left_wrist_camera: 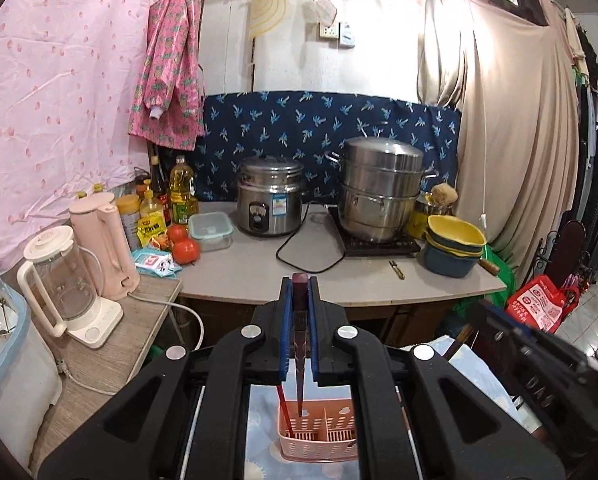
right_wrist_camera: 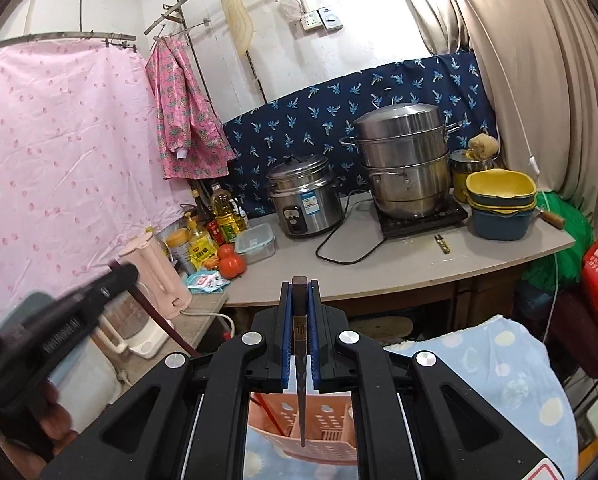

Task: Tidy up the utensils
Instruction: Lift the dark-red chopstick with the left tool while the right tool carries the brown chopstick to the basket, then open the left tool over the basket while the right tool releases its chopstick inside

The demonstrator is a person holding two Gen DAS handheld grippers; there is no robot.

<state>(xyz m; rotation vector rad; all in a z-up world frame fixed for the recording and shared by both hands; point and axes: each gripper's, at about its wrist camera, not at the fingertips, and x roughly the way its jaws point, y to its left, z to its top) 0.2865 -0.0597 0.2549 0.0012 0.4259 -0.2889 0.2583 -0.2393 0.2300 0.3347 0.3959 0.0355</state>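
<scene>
**Two chopsticks poised over the basket**

Two tools each carry one chopstick, a sensible split since the sticks can then be lowered separately. The left tool is closed tight on a dark brown wooden chopstick, and the right tool is likewise clamped on a second dark brown wooden chopstick; both sets of blue-padded jaws are nearly together, with only the stick between them.

Each stick runs along its tool's fingers, blunt end poking out past the fingertips and the tapered tip pointing back and downward, towards the pink perforated plastic utensil basket below. Holding them this way, I judge, lines the long axis up with the basket's slots for a tip-first drop.

That basket sits on a pale blue dotted cloth, and a slim red chopstick already leans in its left compartment. The left tool's stick tip hangs over that same left side; whether it touches the basket, I cannot tell.
</scene>
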